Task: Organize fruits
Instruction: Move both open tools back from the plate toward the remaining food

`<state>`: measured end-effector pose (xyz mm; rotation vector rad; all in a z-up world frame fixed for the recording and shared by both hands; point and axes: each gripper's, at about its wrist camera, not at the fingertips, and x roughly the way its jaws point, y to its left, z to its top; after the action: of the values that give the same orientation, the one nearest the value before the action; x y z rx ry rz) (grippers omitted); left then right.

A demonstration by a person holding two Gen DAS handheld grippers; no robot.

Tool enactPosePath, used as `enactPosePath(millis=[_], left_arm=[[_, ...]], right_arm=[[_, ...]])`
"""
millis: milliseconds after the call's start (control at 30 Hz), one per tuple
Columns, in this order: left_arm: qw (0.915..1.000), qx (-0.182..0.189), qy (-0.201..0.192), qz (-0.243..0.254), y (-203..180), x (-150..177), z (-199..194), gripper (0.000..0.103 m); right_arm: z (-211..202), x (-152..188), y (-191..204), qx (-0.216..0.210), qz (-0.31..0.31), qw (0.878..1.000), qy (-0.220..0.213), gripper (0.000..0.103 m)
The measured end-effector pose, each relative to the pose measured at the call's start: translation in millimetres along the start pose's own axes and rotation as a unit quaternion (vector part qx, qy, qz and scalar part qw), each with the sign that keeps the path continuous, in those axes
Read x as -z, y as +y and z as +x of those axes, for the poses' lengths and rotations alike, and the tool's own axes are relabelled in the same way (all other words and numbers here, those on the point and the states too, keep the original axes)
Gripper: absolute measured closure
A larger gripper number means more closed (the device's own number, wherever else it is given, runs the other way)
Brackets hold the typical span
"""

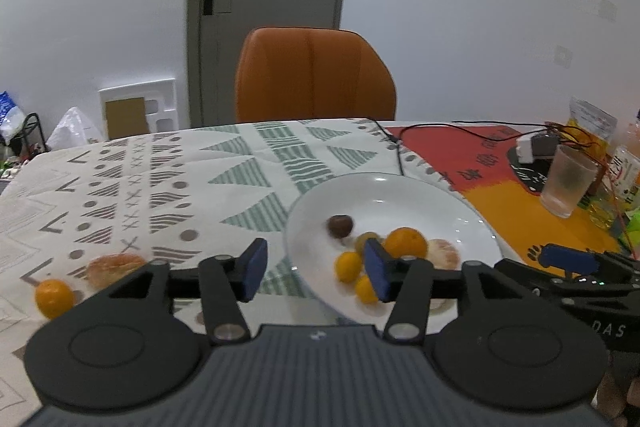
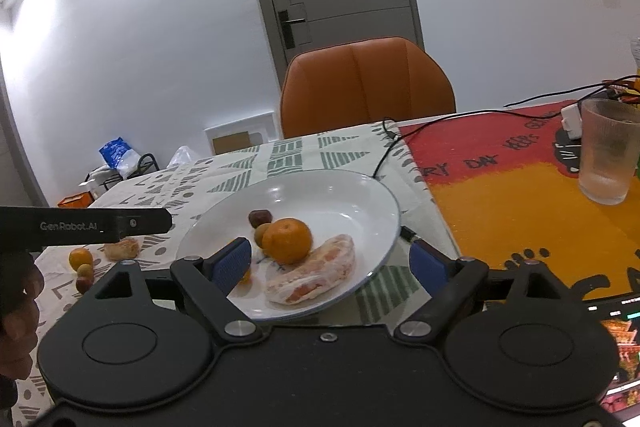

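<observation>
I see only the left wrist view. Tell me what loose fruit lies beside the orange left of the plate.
Observer: The right wrist view shows a pale small fruit and a dark red small fruit next to that orange on the tablecloth.
Operator: Report the right tool.
Observer: The right tool is open and empty, with its fingers either side of the plate's near edge.
Operator: Check behind it, to the right.
Observer: A lit screen shows at the right tool's lower right.

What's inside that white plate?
The white plate holds a mandarin, a peeled citrus piece, a dark round fruit and small yellow fruits; tool fingers partly hide others.
</observation>
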<state>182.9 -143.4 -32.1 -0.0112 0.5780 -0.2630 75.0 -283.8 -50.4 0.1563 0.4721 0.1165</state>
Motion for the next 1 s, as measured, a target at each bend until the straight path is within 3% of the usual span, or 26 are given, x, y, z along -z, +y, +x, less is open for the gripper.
enactPosePath(millis=[200,1000], left_arm=[[0.9998,-0.016,-0.007,-0.01,12.1,0.7,-10.9,0.029],[0.9971,-0.06,-0.022,-0.04,60.6,9.6,-45.1,0.023]], right_arm=[[0.7,0.3,10.6,-0.009,-0.004,1.0,-0.002,0.011],[9.0,-0.1,51.4,-0.044,-0.023,0.999,0.002,0.002]])
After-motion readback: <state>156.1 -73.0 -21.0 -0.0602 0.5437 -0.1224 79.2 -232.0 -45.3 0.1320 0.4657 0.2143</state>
